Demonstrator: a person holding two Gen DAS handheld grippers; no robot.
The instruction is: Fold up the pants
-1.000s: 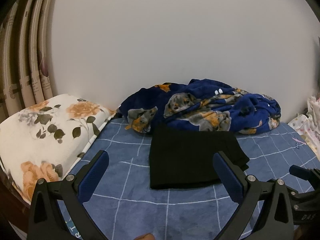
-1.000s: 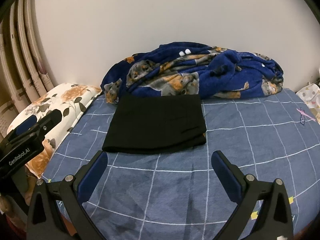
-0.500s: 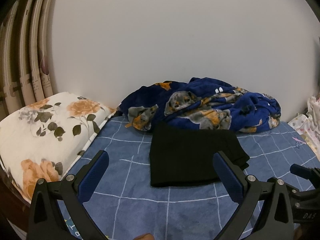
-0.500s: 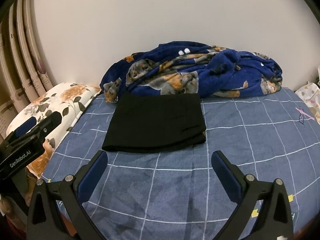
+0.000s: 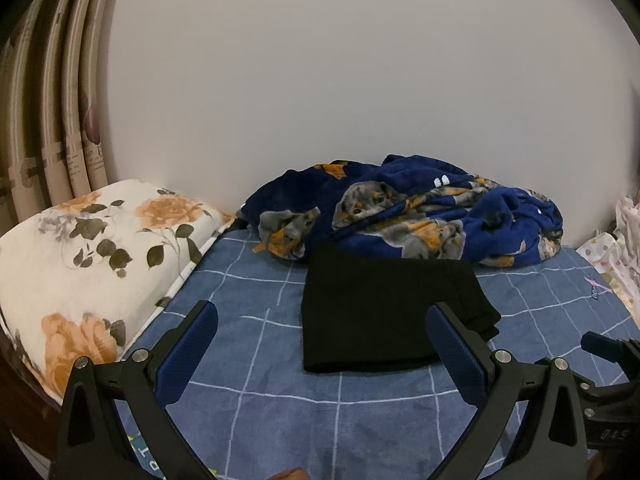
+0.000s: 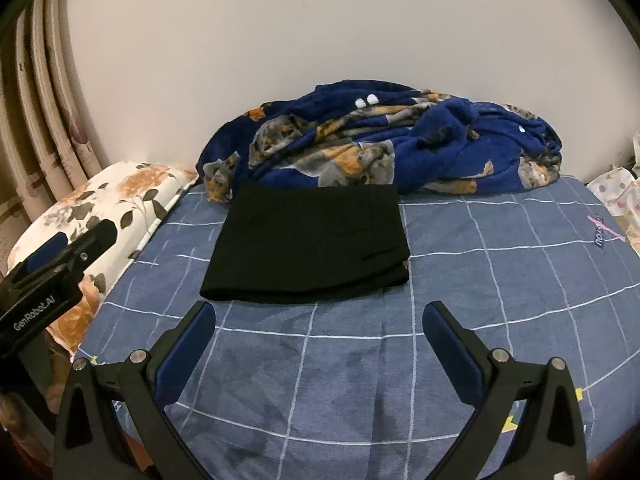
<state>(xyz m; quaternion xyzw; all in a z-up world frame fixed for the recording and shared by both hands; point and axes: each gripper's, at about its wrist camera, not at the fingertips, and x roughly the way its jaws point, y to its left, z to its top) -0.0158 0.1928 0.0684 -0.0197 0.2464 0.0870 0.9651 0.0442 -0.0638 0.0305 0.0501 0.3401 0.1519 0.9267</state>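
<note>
Black pants (image 5: 380, 312) lie folded into a flat rectangle on the blue checked bed sheet (image 5: 280, 412); they also show in the right wrist view (image 6: 308, 248). My left gripper (image 5: 322, 328) is open and empty, held above the sheet in front of the pants. My right gripper (image 6: 318, 320) is open and empty, just short of the pants' near edge. The left gripper's body (image 6: 52, 280) shows at the left of the right wrist view.
A crumpled blue dog-print blanket (image 5: 412, 216) lies against the white wall behind the pants, also in the right wrist view (image 6: 400, 144). A floral pillow (image 5: 92, 260) lies at the left. Curtains (image 6: 36, 120) hang far left. Patterned cloth (image 5: 616, 256) sits at the right edge.
Both grippers have drawn back and tilted up slightly, so the pants sit a little lower in the views. Both stay open; the pants have not moved.
</note>
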